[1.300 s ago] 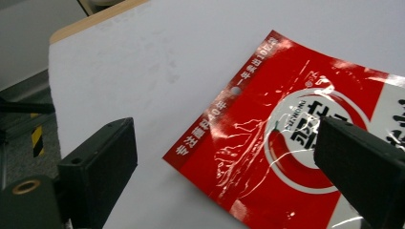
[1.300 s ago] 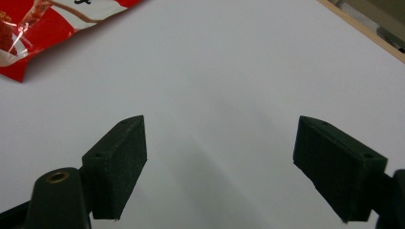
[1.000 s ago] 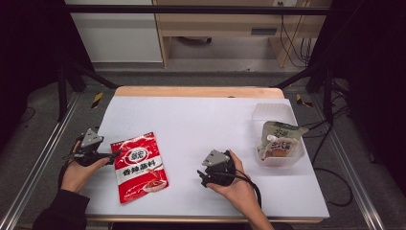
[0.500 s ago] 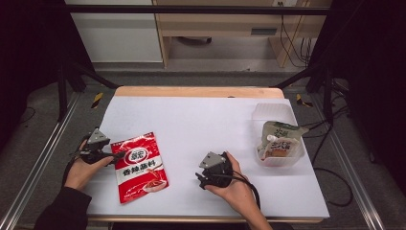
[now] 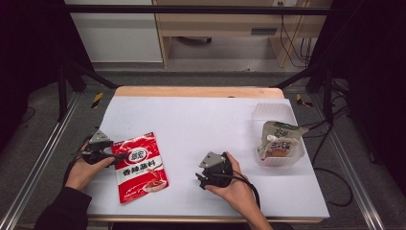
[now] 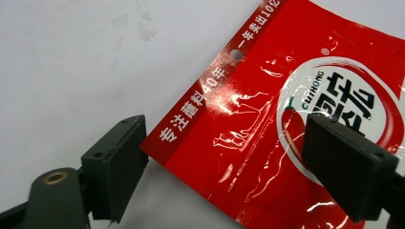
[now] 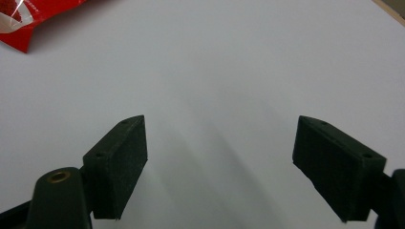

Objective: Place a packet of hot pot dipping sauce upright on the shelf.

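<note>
Left gripper (image 5: 115, 155): I hold it at the left edge of the table, its jaws pointing toward the red sauce packet (image 5: 141, 166). In the left gripper view my 2 black pads stand either side of the packet's upper left corner (image 6: 267, 143).
Left jaws: wide, with the packet's corner lying between them; they have just been closing a little. The left pad sits right at the packet's edge, and I cannot tell whether it touches. The right pad hangs over the white round logo and I cannot tell whether it presses.
Right gripper (image 5: 200, 178): I hold it on the near middle of the table, well apart from the packet.
Right jaws: wide, nothing between them; bare white table top (image 7: 215, 71) lies ahead of the pads.
Red sauce packet: flat on the white table (image 5: 201, 120), on its left half, tilted so the top edge leans toward my left hand (image 5: 84, 170). A small punched hole sits near its top edge.
Right hand (image 5: 234, 187): wrapped around the gripper body, cable trailing back.
Clear tub (image 5: 261, 112): at the table's right edge, holding 1 pale spouted pouch (image 5: 280, 139), leaning.
</note>
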### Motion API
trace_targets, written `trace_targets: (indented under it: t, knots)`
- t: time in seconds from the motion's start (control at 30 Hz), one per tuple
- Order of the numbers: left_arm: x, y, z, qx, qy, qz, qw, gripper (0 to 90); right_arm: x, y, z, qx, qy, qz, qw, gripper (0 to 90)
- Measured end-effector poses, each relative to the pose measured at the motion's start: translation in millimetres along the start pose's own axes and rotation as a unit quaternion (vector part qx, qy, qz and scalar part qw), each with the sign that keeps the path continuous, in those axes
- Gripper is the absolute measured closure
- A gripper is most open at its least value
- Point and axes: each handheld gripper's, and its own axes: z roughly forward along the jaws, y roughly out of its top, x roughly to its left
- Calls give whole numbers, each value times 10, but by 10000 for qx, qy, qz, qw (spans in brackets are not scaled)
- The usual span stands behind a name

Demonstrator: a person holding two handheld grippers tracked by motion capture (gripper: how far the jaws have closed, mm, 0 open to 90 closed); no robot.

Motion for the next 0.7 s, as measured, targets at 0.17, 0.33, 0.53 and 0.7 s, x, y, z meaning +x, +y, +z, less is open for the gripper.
trace_targets:
  t: [0.17, 0.33, 0.53, 0.7]
  knots:
    - [-32, 8, -35, -1, -81, 5, 10000, 196, -9, -7, -1, 6, -2, 15, 10000, 195]
    - [-76, 29, -94, -51, -201, -39, 9998, 233, -7, -7, -2, 26, 2, 1, 10000, 195]
    - [-142, 38, -144, -46, -309, -57, 9995, 257, -6, -10, -1, 31, 21, -28, 10000, 195]
    - [-193, 48, -182, 23, -430, -13, 9991, 284, 0, -10, -4, 62, 36, -40, 10000, 196]
